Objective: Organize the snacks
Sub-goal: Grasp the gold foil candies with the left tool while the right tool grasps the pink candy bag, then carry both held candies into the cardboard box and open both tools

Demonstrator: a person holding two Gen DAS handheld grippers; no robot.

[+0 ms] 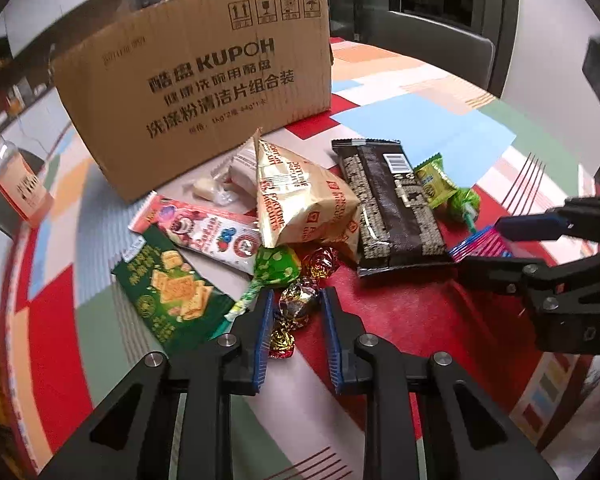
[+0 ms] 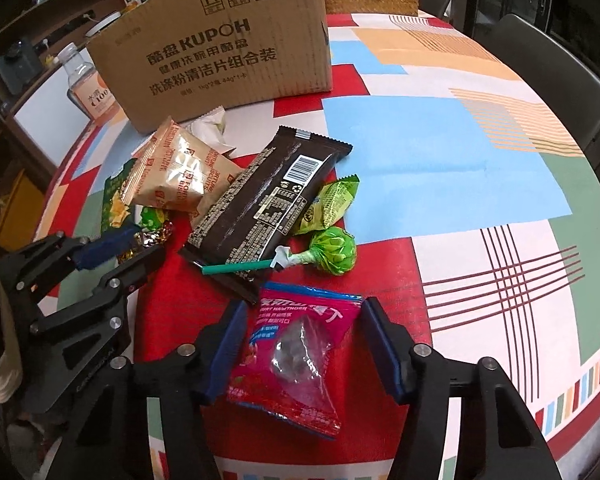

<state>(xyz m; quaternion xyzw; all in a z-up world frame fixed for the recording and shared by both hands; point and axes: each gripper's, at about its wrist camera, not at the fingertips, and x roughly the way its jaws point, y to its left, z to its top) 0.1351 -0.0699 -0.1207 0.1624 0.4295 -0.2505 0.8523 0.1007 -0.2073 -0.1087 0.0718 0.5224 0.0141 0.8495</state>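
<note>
Here we see a brown corrugated cardboard box [image 1: 196, 80] printed KUPOH standing near the far edge of the round tabletop [image 2: 440, 152], which is covered in a patchwork of red, blue, green and white; what the box holds is hidden from us. The snacks lie loose in front of it: a gold Fortune Biscuits pouch [image 1: 300, 196], a long dark brown wrapped bar [image 2: 260, 204], a dark green cracker packet [image 1: 172, 292], a pink-and-white strawberry wafer pack [image 1: 208, 232] and a green-wrapped lollipop on a teal stick [image 2: 332, 250]. At the tabletop's left edge stands a clear plastic bottle with an orange label [image 1: 14, 180].

Our left gripper [image 1: 294, 308] hovers low over the near side of the pile, its blue-padded fingers [image 1: 264, 332] spread on either side of a shiny foil-wrapped candy [image 1: 298, 304], not closing on it. Our right gripper [image 2: 304, 344] reaches in from the right, its fingers spread around a red-and-blue hawthorn snack packet [image 2: 292, 360] lying flat on a red patch near the front edge, the pads apart from its sides.
</note>
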